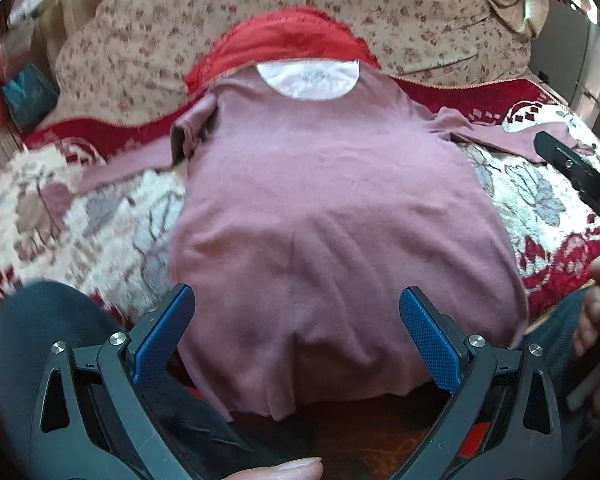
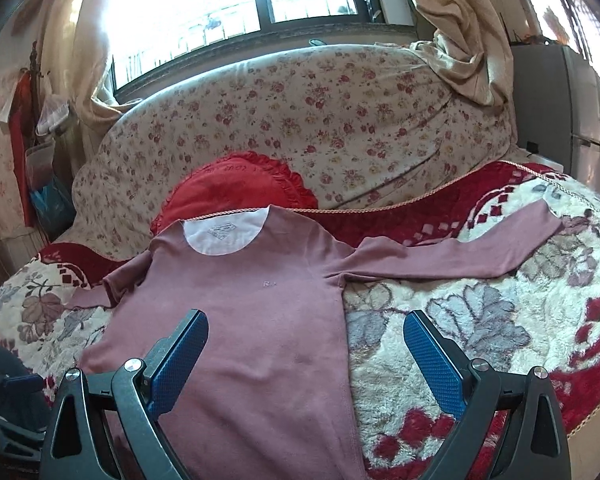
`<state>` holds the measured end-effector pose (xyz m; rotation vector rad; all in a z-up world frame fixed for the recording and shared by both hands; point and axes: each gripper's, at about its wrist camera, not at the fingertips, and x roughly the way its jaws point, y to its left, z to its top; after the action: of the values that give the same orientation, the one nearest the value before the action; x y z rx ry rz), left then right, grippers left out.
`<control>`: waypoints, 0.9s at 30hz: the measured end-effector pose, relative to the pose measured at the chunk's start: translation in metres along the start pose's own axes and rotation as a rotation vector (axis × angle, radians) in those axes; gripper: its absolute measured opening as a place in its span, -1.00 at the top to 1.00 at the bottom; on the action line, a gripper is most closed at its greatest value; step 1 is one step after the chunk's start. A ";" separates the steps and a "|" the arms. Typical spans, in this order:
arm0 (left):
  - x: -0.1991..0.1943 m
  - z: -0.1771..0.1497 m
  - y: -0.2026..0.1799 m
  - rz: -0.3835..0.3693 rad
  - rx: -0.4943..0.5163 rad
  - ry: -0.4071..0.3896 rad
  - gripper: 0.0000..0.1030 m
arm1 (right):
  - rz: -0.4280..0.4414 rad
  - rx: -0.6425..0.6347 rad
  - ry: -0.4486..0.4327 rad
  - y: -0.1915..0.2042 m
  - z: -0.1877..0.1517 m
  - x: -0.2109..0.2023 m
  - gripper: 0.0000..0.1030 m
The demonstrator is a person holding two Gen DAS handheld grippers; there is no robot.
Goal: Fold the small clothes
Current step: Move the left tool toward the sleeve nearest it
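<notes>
A fleecy floral blanket (image 2: 480, 320) covers the sofa. Nearest, the left gripper (image 1: 296, 336) is spread wide over the hem of the pink shirt (image 1: 320, 220), gripping nothing. The right gripper (image 2: 306, 354), likewise released, straddles the shirt's side edge. Beyond lies a red cushion (image 2: 236, 188).

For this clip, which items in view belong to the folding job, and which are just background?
Job:
pink long-sleeved shirt, spread flat
left hand-held gripper, open
right hand-held gripper, open

Lying about:
red frilled cushion
patterned blanket
floral sofa cover
curtain
</notes>
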<state>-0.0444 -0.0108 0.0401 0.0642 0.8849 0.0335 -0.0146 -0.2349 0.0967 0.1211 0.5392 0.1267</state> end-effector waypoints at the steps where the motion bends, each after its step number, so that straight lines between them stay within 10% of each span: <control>1: 0.002 0.001 -0.002 0.011 0.007 -0.002 -0.99 | -0.001 -0.003 -0.007 -0.001 0.000 -0.003 -0.90; 27: 0.083 0.056 0.032 0.002 -0.034 0.050 -0.99 | -0.048 -0.272 -0.028 0.016 0.056 0.060 -0.90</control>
<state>0.0519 0.0234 0.0137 0.0330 0.9341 0.0525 0.0638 -0.2150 0.1167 -0.1549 0.4923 0.1504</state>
